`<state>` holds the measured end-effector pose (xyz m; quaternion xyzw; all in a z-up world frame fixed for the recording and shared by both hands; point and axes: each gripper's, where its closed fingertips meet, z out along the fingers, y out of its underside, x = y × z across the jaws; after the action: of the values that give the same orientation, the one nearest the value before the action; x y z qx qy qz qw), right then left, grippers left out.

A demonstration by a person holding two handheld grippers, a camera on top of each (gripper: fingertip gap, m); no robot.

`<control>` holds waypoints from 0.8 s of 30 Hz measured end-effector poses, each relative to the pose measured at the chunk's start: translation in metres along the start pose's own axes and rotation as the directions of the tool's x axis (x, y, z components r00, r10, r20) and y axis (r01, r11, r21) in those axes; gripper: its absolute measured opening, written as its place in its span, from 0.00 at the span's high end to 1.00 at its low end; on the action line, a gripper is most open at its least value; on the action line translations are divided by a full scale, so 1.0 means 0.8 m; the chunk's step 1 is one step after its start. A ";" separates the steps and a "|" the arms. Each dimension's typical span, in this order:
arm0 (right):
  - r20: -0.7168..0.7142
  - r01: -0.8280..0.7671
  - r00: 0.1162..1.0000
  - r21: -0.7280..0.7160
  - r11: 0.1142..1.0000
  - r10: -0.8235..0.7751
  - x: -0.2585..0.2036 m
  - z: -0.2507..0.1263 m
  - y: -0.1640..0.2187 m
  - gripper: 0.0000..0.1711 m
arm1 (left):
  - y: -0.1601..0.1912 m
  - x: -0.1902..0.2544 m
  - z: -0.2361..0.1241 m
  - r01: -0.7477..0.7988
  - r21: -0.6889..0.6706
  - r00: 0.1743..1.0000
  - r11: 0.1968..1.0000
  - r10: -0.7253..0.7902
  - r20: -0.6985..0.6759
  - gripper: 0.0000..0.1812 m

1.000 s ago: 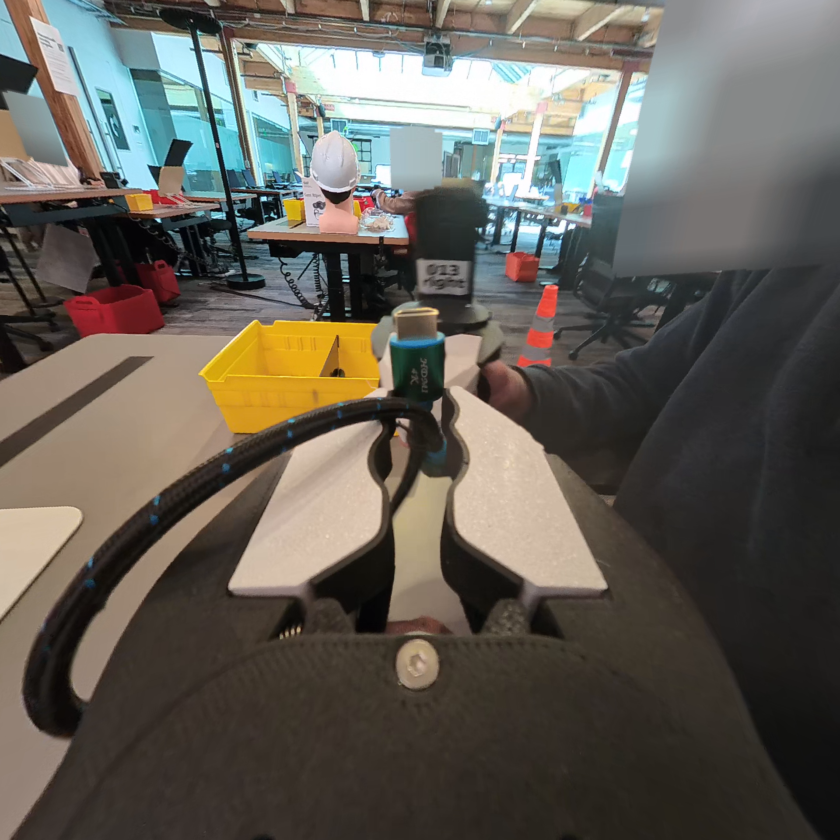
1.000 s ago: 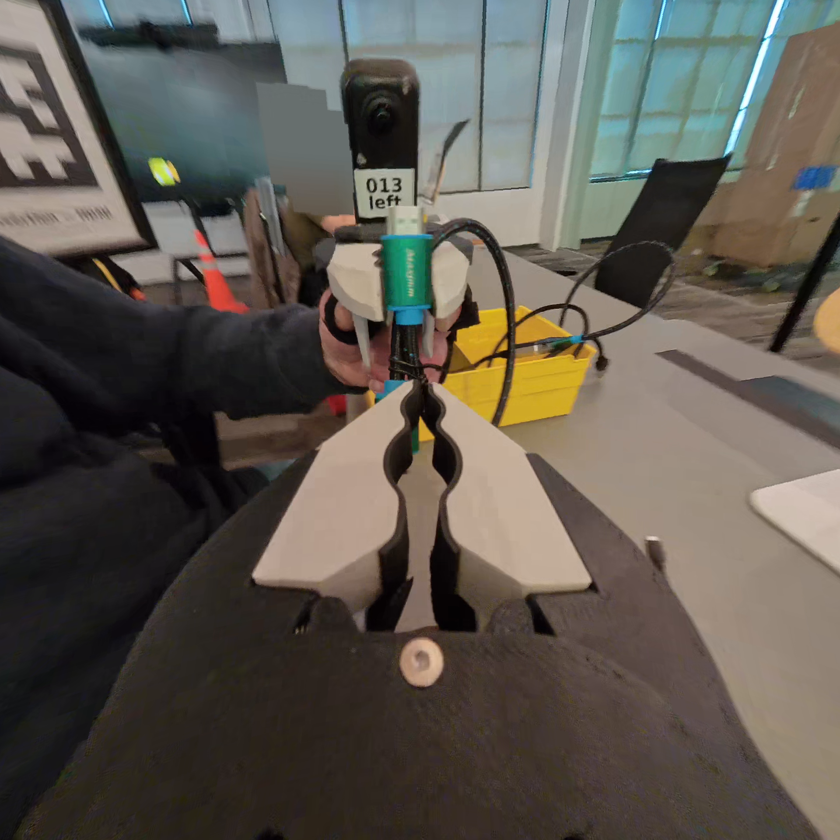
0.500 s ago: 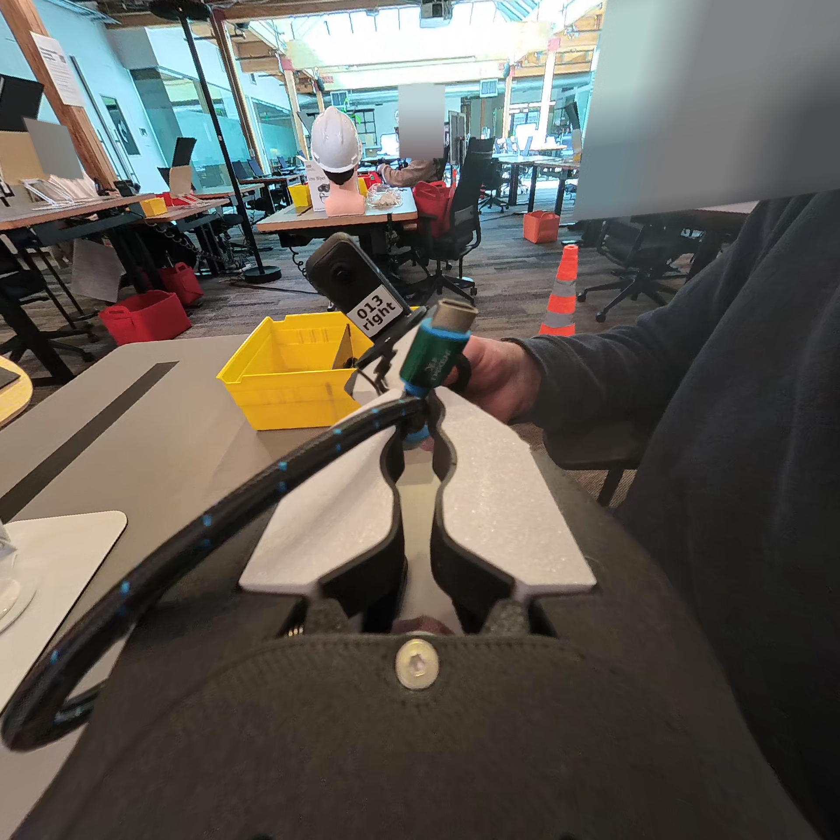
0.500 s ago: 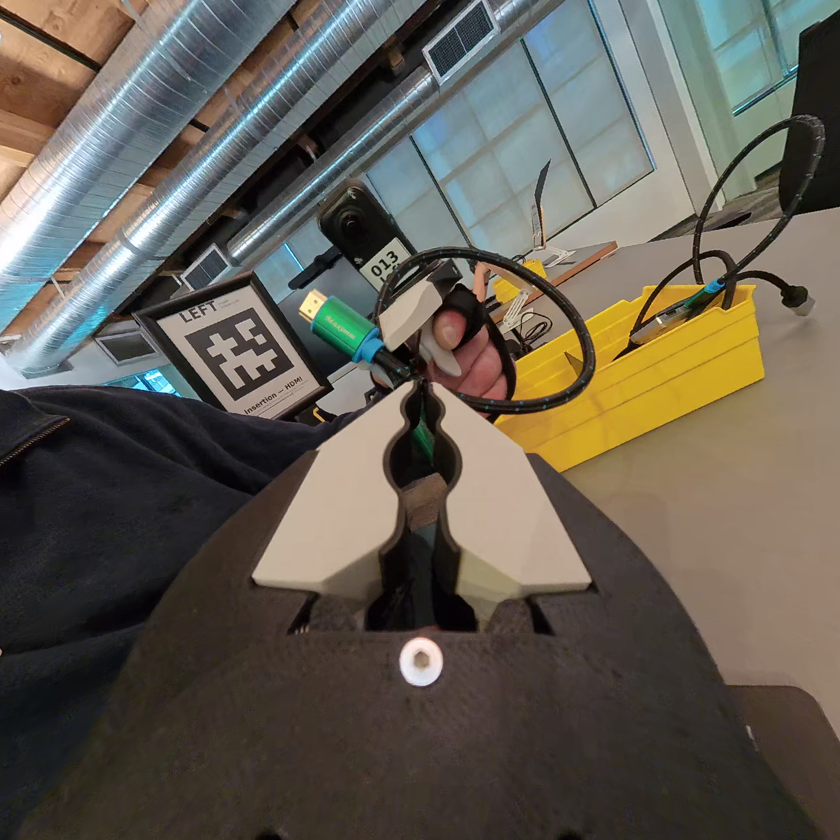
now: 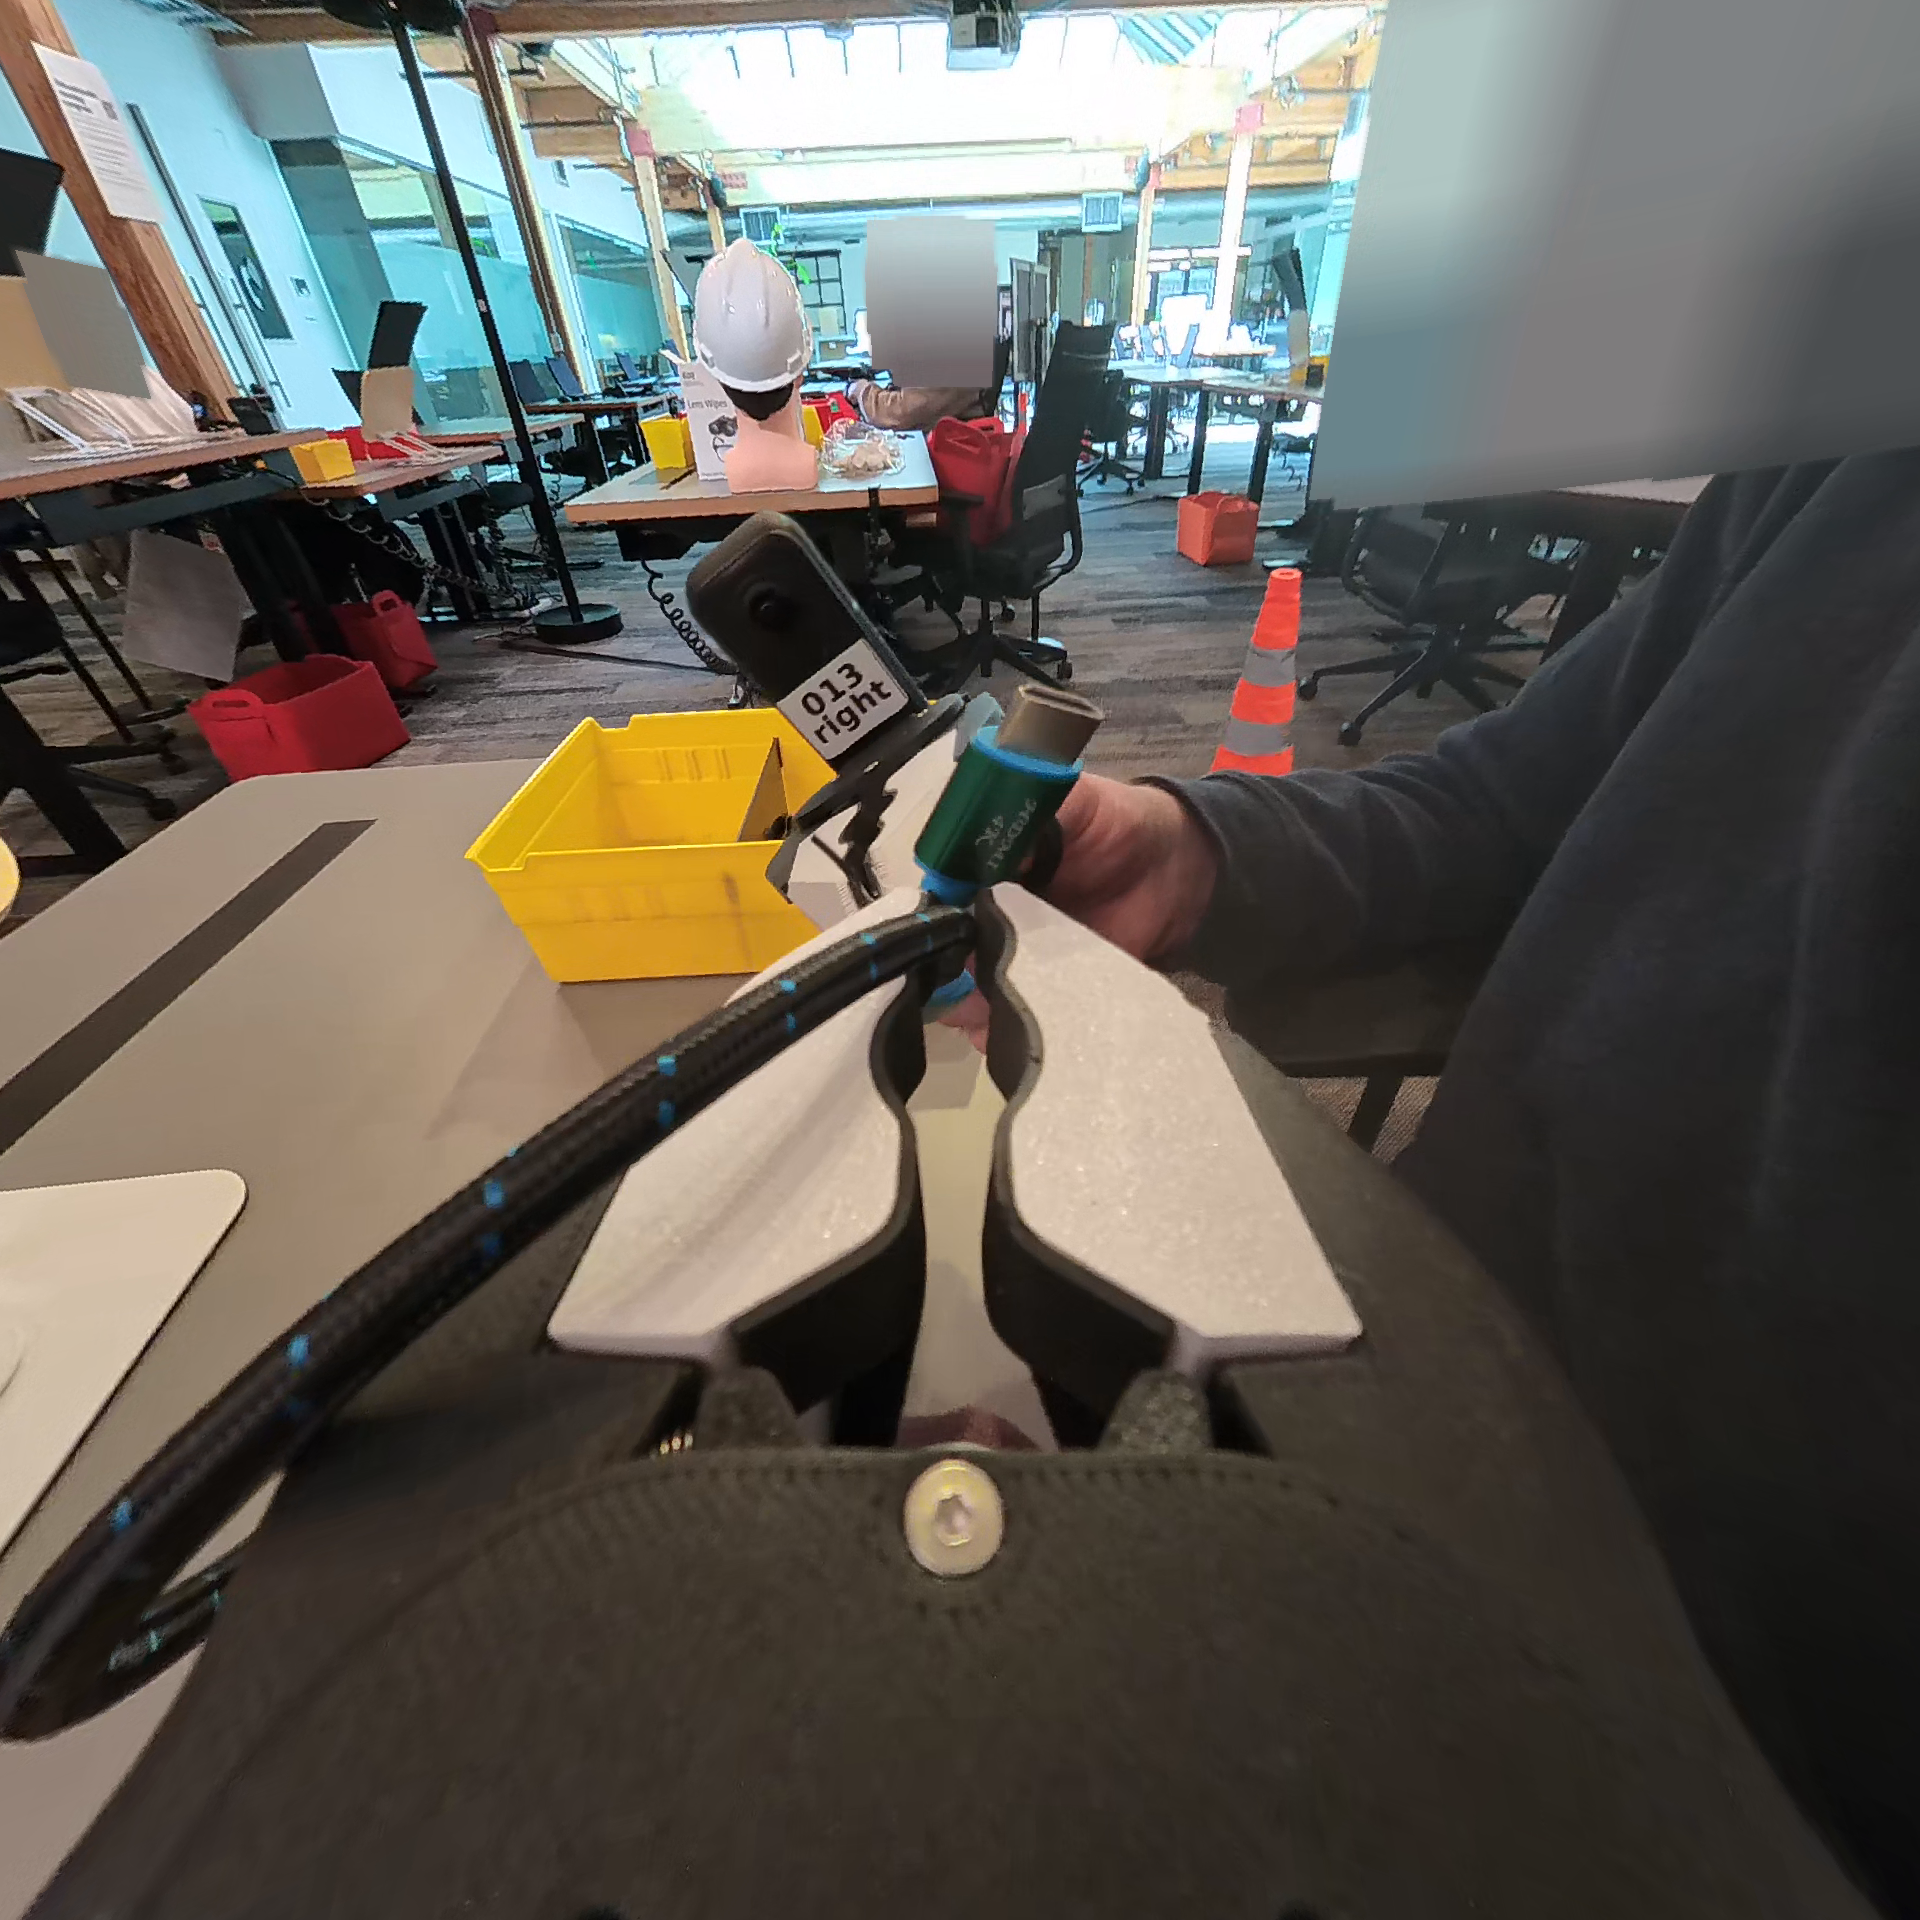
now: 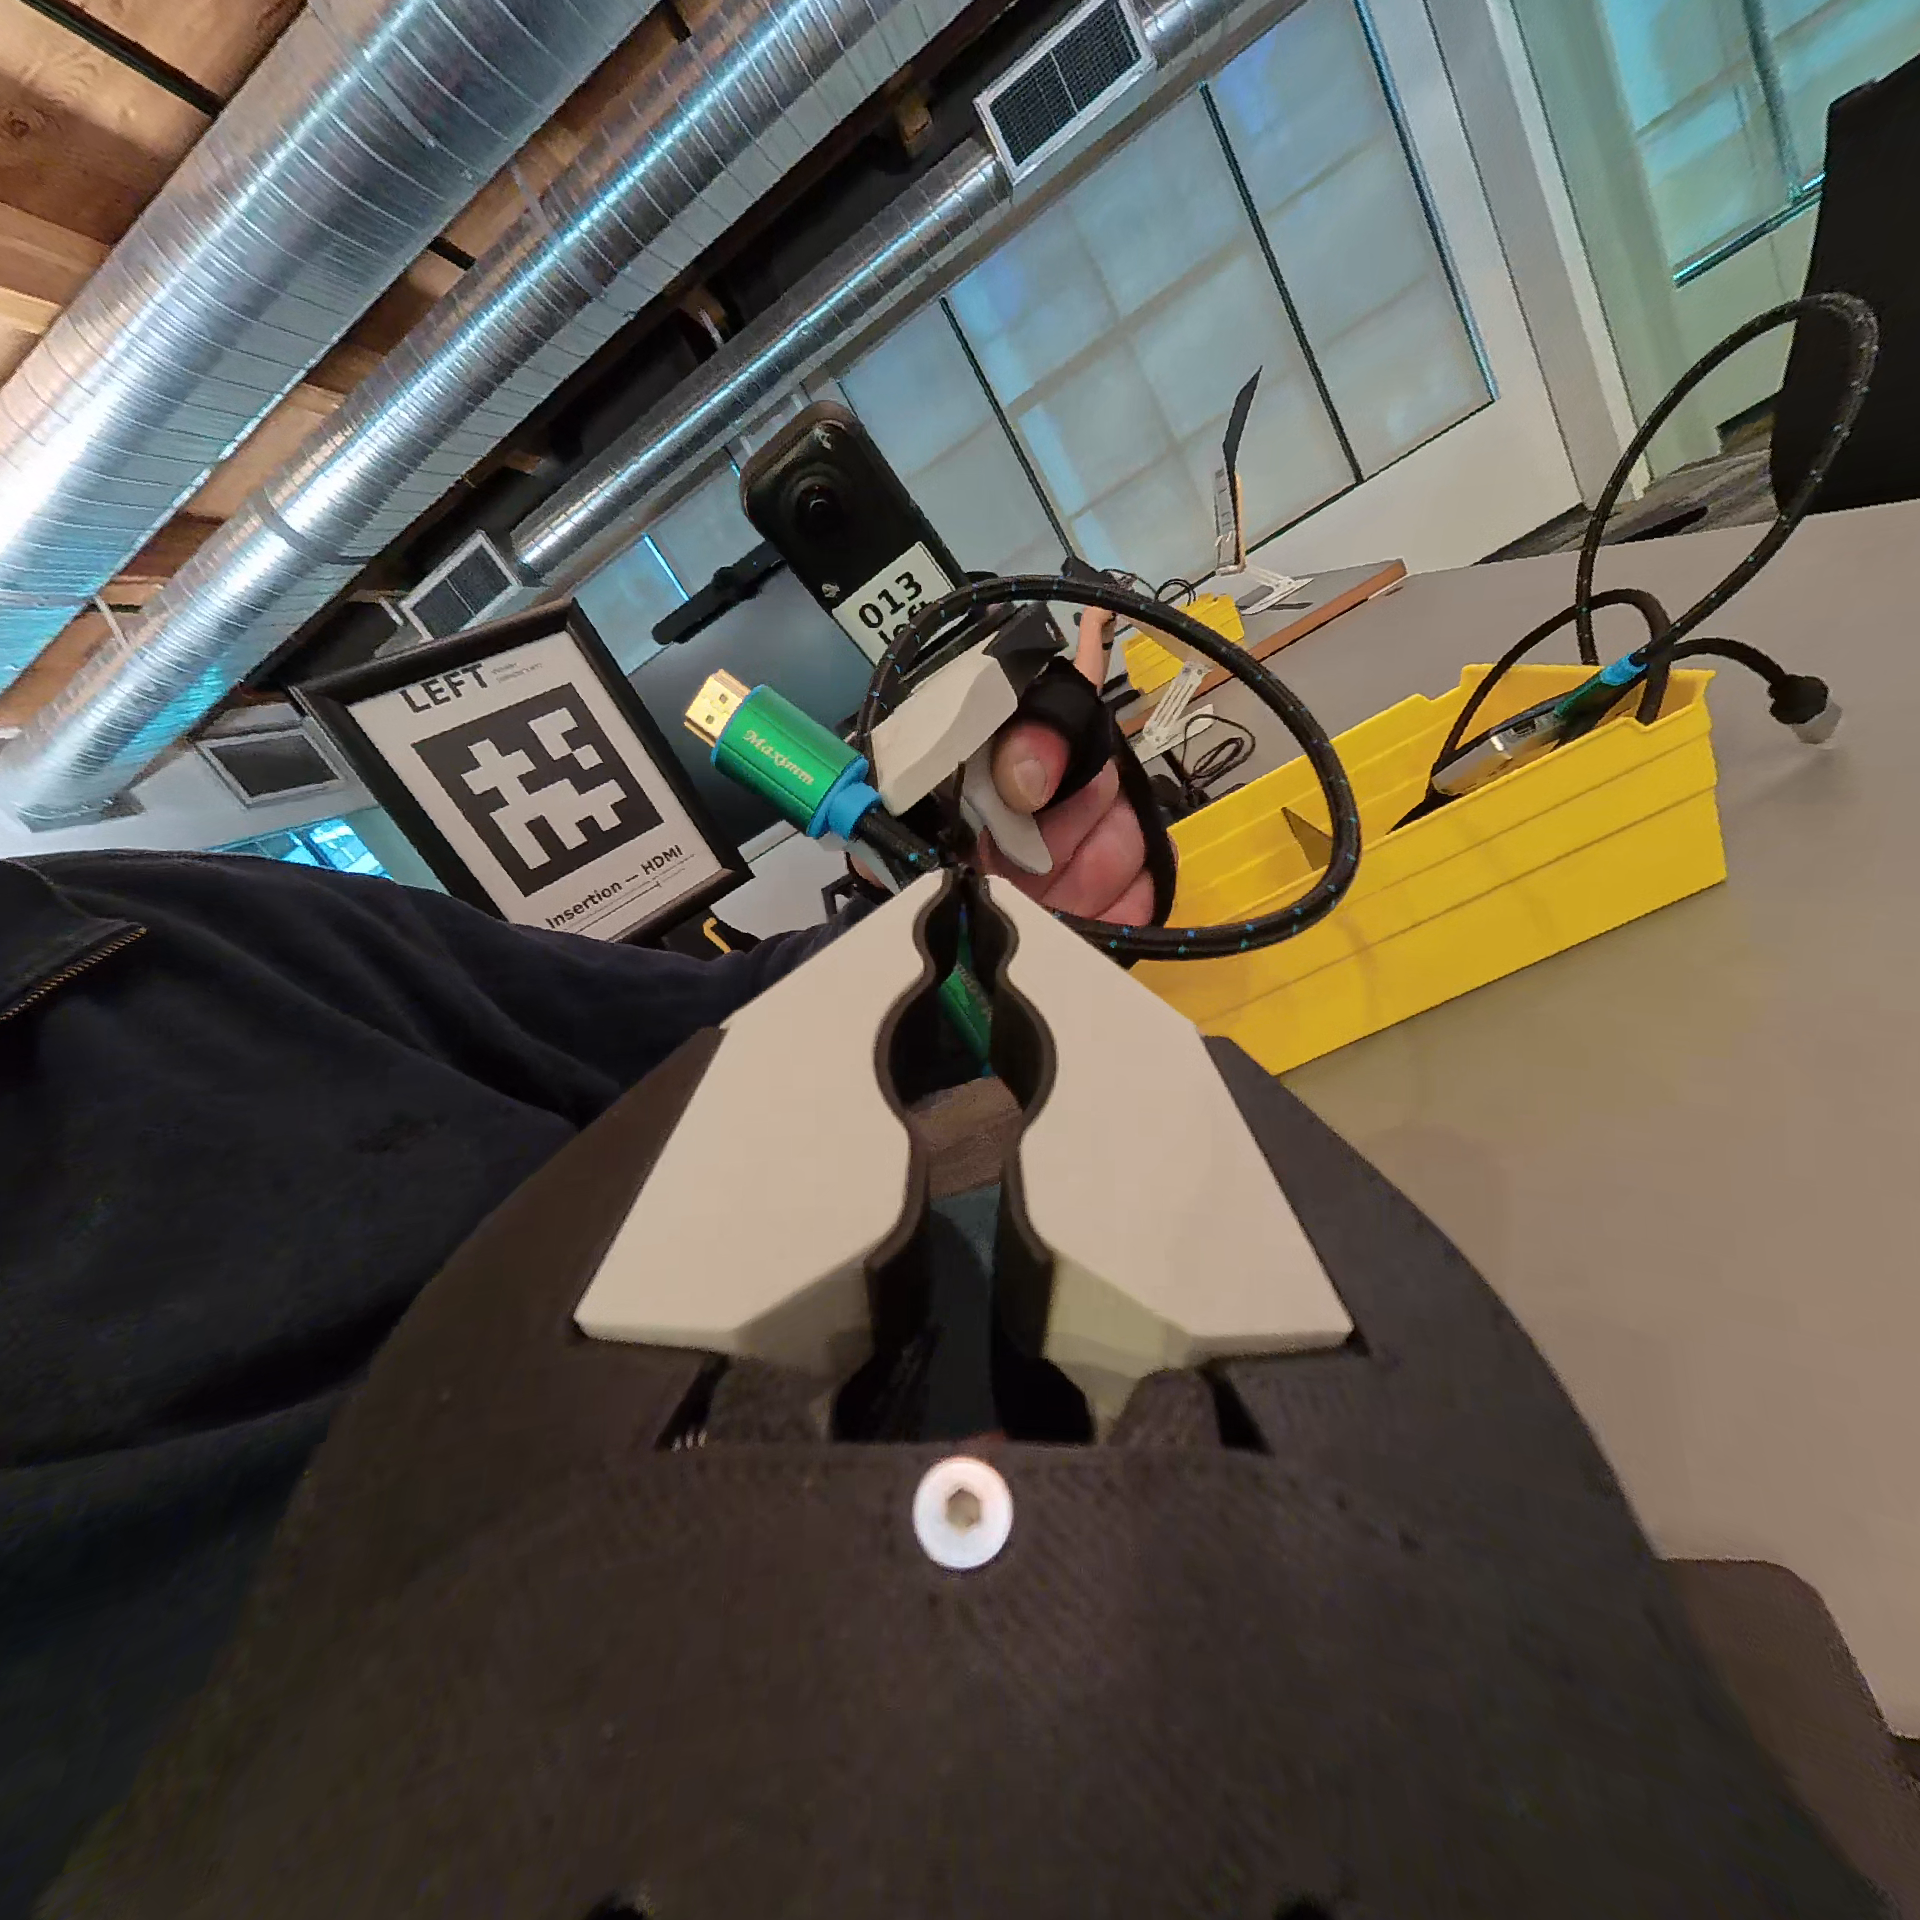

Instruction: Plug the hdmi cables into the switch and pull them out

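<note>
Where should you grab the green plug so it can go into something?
Grip the green plug on its green barrel, from the two sides, near the blue collar. The gold tip must stay bare, and the stiff braided cable trails behind.

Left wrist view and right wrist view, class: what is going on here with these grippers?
A person holds a gripper in each hand at a grey table. The left gripper has its fingers shut on a braided cable just behind its green HDMI plug, which sticks out past the tips. The right gripper looks shut on a second green plug. Neither plug is in a switch; both are in the air near the yellow bin.
</note>
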<state>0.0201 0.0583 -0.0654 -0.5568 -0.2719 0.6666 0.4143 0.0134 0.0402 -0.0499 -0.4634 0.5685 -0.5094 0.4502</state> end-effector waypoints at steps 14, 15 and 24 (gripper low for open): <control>0.076 -0.175 0.982 0.032 0.984 0.172 0.002 -0.002 0.000 1.00 | 0.013 0.012 0.012 -0.387 -0.319 0.898 0.865 0.432 0.082 0.97; 0.079 -0.184 0.980 0.033 0.982 0.181 0.003 -0.002 0.001 1.00 | 0.015 0.012 0.013 -0.417 -0.351 0.878 0.838 0.471 0.083 0.97; -0.004 -0.044 0.999 0.018 0.999 0.044 0.010 -0.004 -0.002 0.93 | 0.017 0.006 0.011 -0.356 -0.328 0.908 0.875 0.408 0.101 0.97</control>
<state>0.0229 0.0654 -0.0688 -0.5605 -0.2526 0.6766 0.4053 0.0205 0.0345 -0.0640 -0.4460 0.6802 -0.2764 0.5119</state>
